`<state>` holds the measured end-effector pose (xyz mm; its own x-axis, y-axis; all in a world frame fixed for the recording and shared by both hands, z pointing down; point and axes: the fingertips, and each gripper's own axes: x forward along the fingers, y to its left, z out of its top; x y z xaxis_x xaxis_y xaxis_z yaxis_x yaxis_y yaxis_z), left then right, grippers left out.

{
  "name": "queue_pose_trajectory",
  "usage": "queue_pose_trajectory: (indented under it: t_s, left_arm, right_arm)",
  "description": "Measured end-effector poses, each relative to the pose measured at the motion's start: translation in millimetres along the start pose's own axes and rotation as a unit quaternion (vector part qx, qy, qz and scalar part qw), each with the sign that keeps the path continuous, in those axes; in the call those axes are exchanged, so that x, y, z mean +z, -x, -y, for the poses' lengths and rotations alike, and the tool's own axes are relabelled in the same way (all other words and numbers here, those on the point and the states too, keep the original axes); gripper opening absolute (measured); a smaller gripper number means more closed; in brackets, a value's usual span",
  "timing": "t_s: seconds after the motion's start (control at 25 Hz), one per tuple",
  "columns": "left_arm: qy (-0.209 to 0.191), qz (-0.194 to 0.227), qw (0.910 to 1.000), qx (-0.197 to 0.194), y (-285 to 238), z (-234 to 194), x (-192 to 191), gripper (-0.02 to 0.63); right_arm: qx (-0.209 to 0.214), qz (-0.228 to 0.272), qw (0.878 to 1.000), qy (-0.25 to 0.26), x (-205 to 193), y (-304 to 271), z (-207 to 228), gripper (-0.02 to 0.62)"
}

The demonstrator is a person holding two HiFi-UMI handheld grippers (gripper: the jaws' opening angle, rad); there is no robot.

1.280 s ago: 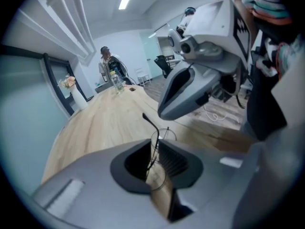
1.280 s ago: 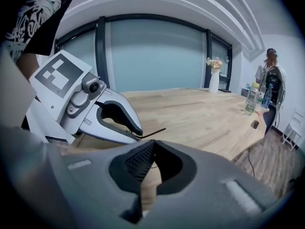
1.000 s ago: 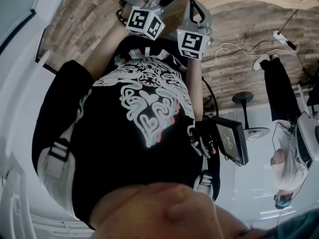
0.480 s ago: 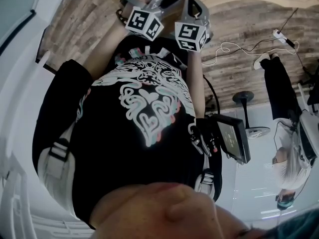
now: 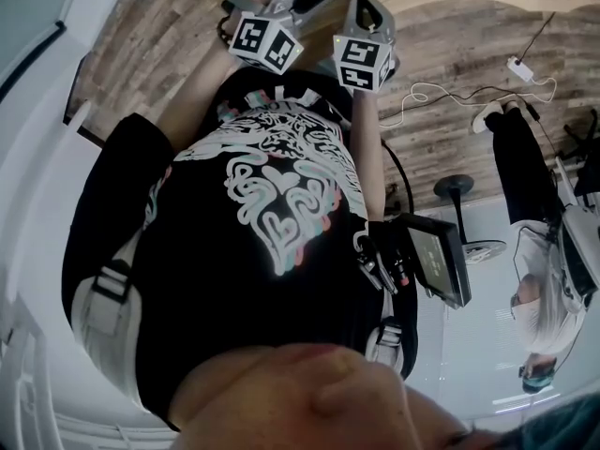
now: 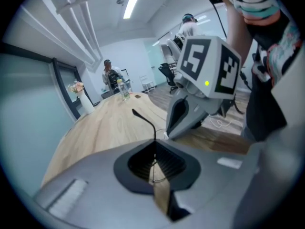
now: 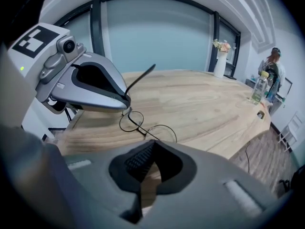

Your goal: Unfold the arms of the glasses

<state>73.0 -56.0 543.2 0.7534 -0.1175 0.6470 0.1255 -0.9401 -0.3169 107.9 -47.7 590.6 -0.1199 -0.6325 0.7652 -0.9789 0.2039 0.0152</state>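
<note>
The glasses (image 7: 143, 125) are held over the surface (image 7: 205, 104) by the L gripper (image 7: 126, 103). Its fingers are clamped on the thin frame at one end of the glasses, prob. by the hinge. That grip is judged to serve as an anchor, so the frame isn't twisted while an arm is swung. From that same end one arm (image 7: 143, 78) is seen sticking up and away from the lenses, i.e. already opened. In the L gripper view the frame is seen pinched btwn the fingers, w/ the arm rising just beyond them.

The R gripper (image 7: 152, 144) is placed just short of the glasses, nearest the lens far from the clamped end. Its fingers are closed together w/ nothing btwn them. Both lenses are seen just ahead of its tips, apart from them. A thin line is seen across the lens nearer the R fingers. It may be the 2nd arm, still folded, but that can't be told for sure. If so, it would prob. be caught and swung out next. Whether the glasses touch the surface under them can't be told.
</note>
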Motion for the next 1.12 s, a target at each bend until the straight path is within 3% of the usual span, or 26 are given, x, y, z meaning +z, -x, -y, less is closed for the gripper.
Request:
queue_pose_trajectory:
  t_s: [0.2, 0.44, 0.64, 0.8, 0.92, 1.12]
  left_arm:
    - [0.026, 0.013, 0.9995, 0.011, -5.4, -1.6, -12.6, -0.011]
    - [0.115, 0.026, 0.9928, 0.022, -5.2, -13.2, -23.6, -0.009]
    - [0.219, 0.051, 0.9736, 0.036, 0.2, -28.1, -35.4, -0.006]
    - [0.272, 0.069, 0.9589, 0.041, 1.2, -40.9, -37.3, -0.002]
    - [0.291, 0.074, 0.9529, 0.040, -1.4, -40.7, -37.0, 0.006]
    - [0.279, 0.078, 0.9567, 0.028, -4.4, -42.6, -34.4, 0.008]
  right_arm:
    - [-0.003, -0.007, 1.000, -0.009, -5.7, -7.8, 6.7, 0.000]
    - [-0.006, -0.014, 1.000, -0.022, -8.8, -17.1, 13.2, 0.000]
    - [-0.008, -0.027, 0.999, -0.022, -10.1, -21.6, 14.5, 0.000]
    - [-0.006, -0.033, 0.999, -0.011, -10.3, -26.4, 11.2, 0.000]
    - [-0.002, -0.037, 0.999, 0.003, -8.9, -27.5, 10.3, 0.000]
    - [0.015, -0.032, 0.998, 0.052, -4.9, -25.5, 6.4, 0.000]
